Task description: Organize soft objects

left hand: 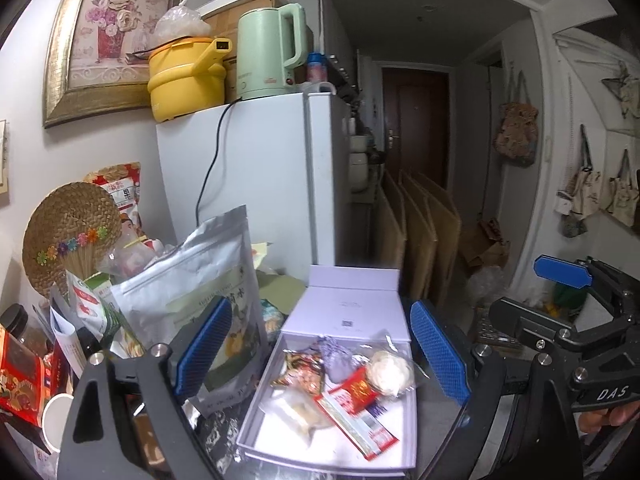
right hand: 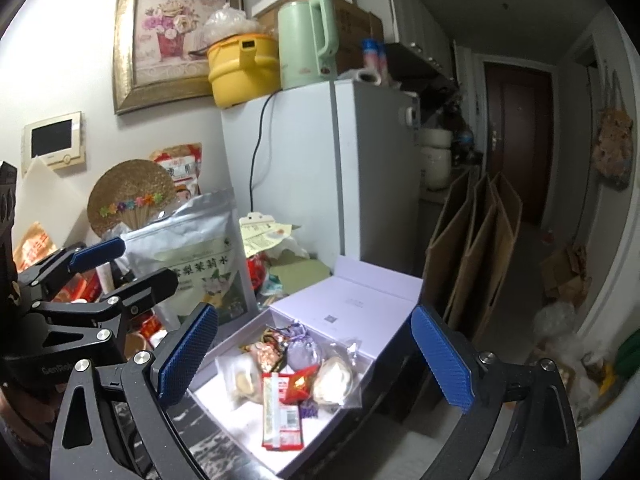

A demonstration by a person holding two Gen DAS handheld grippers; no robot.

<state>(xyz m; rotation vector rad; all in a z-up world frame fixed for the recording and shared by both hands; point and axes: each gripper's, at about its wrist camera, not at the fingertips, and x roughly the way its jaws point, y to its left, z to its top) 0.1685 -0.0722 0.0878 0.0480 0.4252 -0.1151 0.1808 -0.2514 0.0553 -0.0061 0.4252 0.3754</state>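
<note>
A: Where are the soft packets?

B: In the shallow white cardboard box (left hand: 256, 424), long red-and-white sachet (left hand: 356, 420) running 11-to-5.

A: And the tongs?

B: Left tongs (left hand: 320, 364) and right tongs (right hand: 316, 360) both gape empty above the box; neither is clearly nearer.

Green kettle (left hand: 269, 50) w/ yellow pot (left hand: 186, 78) – atop fridge (left hand: 256, 176); framed pic (left hand: 108, 36).

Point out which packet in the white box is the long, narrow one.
The red-and-white strip packet at the box's near end: it is far longer than wide, while the clear-wrapped white puff and the lilac pouch are rounded.
</note>
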